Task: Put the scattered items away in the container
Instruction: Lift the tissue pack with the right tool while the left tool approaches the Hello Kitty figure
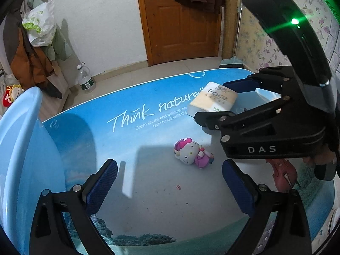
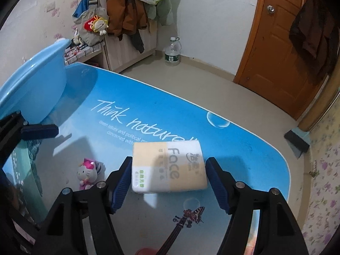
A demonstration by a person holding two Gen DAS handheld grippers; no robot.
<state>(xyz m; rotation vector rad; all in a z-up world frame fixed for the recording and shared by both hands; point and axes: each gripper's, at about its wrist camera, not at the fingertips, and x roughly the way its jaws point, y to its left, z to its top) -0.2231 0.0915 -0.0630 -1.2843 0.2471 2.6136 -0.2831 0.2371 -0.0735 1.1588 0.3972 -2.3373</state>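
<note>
A tissue pack [image 2: 169, 166] marked "Face" lies on the blue printed table [image 2: 148, 97]. My right gripper [image 2: 167, 182] is open with its blue pads on either side of the pack, not pressing it; it also shows in the left wrist view [image 1: 221, 99] around the pack [image 1: 212, 99]. A Hello Kitty toy [image 1: 191, 153] lies on the table ahead of my open, empty left gripper [image 1: 170, 182]; the toy also shows in the right wrist view [image 2: 89, 173]. A light blue basin [image 2: 34, 85] stands at the table's left end, and its rim shows in the left wrist view [image 1: 19, 140].
A water bottle [image 2: 172, 52] stands on the floor by the wall. A wooden door [image 2: 282, 48] is at the back right. Coats and bags [image 2: 125, 8] hang on the wall behind the basin. A dustpan [image 2: 297, 140] lies past the table's right edge.
</note>
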